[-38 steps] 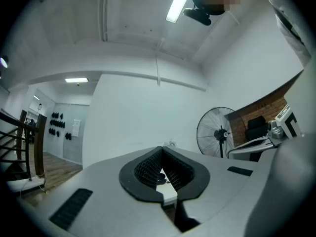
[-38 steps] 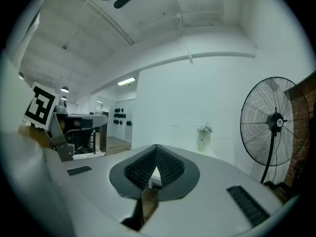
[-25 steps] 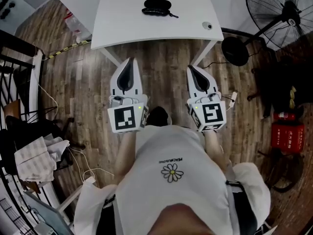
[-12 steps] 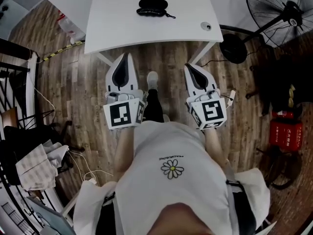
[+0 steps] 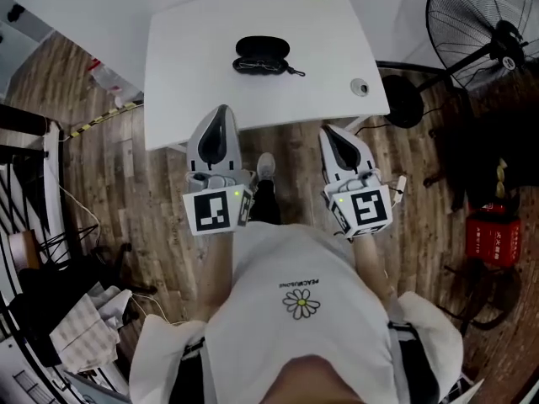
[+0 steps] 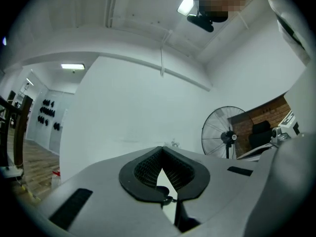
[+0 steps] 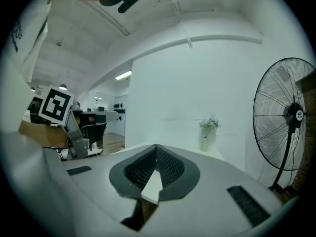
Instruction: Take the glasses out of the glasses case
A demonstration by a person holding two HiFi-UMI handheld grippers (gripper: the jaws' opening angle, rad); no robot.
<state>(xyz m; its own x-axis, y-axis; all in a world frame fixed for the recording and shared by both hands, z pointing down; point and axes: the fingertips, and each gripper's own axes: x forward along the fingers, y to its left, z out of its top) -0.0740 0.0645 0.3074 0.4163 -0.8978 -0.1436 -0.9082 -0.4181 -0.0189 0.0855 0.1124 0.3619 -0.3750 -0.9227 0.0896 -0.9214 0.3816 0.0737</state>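
Step in hand: approach to the work, by my judgement; nothing on the counter (image 5: 189, 49) is touched yet.
Glasses case (image 5: 262, 55): black, lid down, lying flat near the middle of the white counter, with a short cord trailing off its right end.
Glasses: not in view; presumably inside the closed case.
Left tool (image 5: 221, 112): jaws drawn together at the tips, holding nothing. It points level across the near edge of the counter, well short of the case.
Left gripper view: a small dark shape shows through the slot below the tips, likely the case far ahead; it is not gripped.
Right tool (image 5: 329, 130): jaws fully closed and empty, tips at the near counter edge, well apart from the case and to its right.
Other items: a small round fitting (image 5: 360, 87) on the counter's right side; a standing fan (image 5: 497, 36) on the floor beyond the right corner.
Progress: none of the task is completed; the case is unopened.
Next move calls for: both tools brought forward over the counter to flank the case, with jaws spread before contact. One should pin the base while the other lifts the lid.
Unresolved: which side carries the hinge cannot be told.
Risk: the case may slide on the smooth top if only one tool presses on it.
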